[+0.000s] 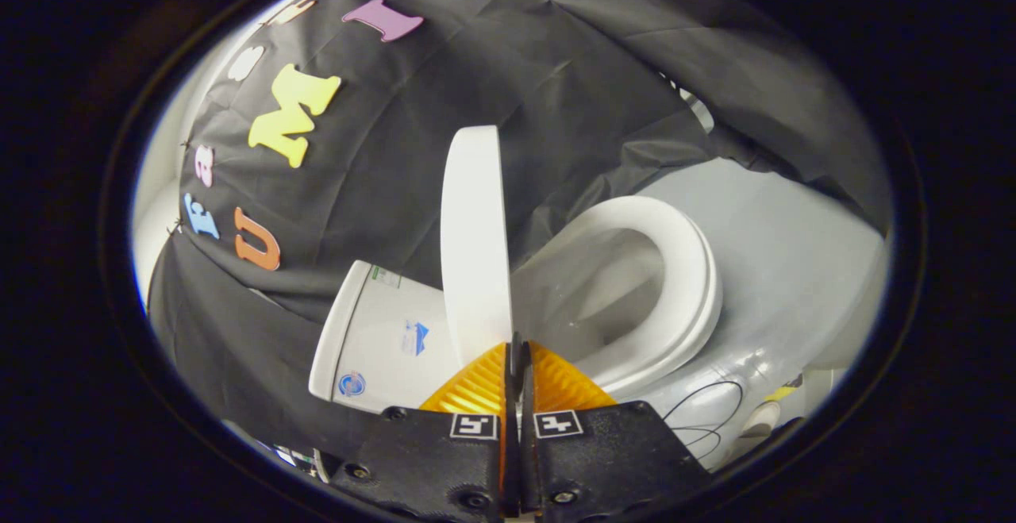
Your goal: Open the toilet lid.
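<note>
The white toilet appears tilted in this view. Its lid [474,237] is raised and stands almost at a right angle to the seat [684,285], in front of the white tank [381,340]. The seat ring lies down on the bowl [591,293], whose inside is in sight. My gripper [516,346] is shut, its fingers pressed together with nothing between them. The fingertips sit right at the lid's free edge, on the side facing the bowl; I cannot tell whether they touch it.
Black cloth walls [556,94] close in behind the tank and around the toilet. Pale grey floor [794,245] lies beyond the seat. A thin black cable [706,412] loops on the floor beside the bowl's base.
</note>
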A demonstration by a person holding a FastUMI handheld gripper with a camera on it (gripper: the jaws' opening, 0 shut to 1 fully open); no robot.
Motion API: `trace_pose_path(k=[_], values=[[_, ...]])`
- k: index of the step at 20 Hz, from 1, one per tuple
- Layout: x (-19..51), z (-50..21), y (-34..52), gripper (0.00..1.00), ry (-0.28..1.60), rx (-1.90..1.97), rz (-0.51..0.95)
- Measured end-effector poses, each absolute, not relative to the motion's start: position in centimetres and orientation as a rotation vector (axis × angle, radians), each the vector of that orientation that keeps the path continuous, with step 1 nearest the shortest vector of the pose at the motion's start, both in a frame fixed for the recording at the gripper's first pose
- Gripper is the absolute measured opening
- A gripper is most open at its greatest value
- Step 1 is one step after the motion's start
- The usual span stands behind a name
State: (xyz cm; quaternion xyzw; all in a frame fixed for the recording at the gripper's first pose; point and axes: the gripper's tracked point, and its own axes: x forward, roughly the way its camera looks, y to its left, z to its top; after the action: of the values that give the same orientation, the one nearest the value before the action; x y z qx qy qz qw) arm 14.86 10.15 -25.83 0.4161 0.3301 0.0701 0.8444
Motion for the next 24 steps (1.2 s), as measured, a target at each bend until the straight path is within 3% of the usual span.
trace_pose_path(k=[24], values=[[15.3,-18.5,18.9,0.09,0.649,0.630,0.252]])
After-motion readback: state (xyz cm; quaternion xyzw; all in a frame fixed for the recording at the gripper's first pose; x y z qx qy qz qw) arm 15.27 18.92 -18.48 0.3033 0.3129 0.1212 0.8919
